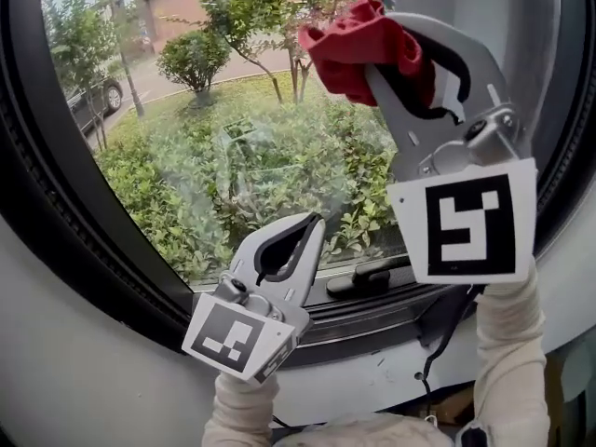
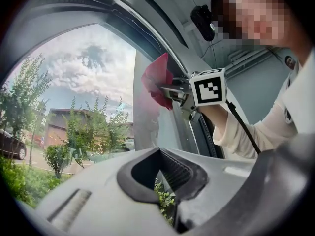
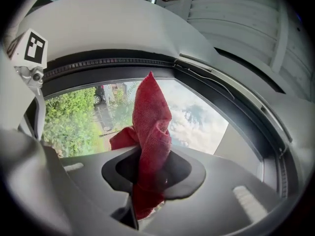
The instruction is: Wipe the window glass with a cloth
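The window glass (image 1: 233,156) is a rounded pane in a dark frame (image 1: 56,203), with bushes and a street behind it. My right gripper (image 1: 377,63) is raised at the pane's upper right and is shut on a bunched red cloth (image 1: 358,40). In the right gripper view the cloth (image 3: 150,127) stands up out of the jaws, in front of the glass (image 3: 197,122). The left gripper view shows the cloth (image 2: 157,80) close to the pane; whether it touches is unclear. My left gripper (image 1: 312,226) is low at the pane's bottom edge, shut and holding nothing.
A dark window handle (image 1: 368,273) lies on the lower frame, just right of the left gripper. A black cable (image 1: 447,324) hangs below the right gripper. White wall surrounds the frame. A parked car (image 1: 93,101) is outside.
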Available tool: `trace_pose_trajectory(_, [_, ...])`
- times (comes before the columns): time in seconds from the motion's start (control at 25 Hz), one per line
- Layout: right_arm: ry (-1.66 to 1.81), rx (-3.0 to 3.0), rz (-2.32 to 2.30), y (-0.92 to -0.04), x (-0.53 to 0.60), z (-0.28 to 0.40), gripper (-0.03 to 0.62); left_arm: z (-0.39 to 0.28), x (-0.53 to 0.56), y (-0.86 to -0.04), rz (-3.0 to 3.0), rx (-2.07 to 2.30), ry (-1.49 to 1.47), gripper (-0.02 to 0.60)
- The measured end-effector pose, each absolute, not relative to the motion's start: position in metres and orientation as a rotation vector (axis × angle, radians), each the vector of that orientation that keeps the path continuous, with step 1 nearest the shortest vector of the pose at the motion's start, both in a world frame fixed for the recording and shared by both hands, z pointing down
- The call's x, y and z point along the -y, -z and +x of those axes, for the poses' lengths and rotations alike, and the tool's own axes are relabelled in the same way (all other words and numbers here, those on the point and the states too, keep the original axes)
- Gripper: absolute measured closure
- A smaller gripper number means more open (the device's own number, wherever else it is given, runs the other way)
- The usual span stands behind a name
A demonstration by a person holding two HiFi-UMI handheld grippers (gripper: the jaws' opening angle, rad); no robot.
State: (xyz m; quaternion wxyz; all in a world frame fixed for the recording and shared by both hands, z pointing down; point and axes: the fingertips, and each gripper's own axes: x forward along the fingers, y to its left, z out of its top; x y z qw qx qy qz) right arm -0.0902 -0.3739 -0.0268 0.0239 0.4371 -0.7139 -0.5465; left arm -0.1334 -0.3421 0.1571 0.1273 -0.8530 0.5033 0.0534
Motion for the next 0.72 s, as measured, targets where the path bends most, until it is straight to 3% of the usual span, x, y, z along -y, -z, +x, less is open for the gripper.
trace_pose_trajectory(0.36, [1.83, 2.19, 1.426, 0.085, 0.387, -0.076, 0.471, -0.125, 0.359, -0.157, -2.484, -1.478, -0.168, 0.581])
trace_pose_trajectory(0.72, [1.832, 2.119, 1.437, 0.033, 0.377, -0.064, 0.482, -0.112, 0.342, -0.16, -2.468, -1.484, -0.15, 0.581])
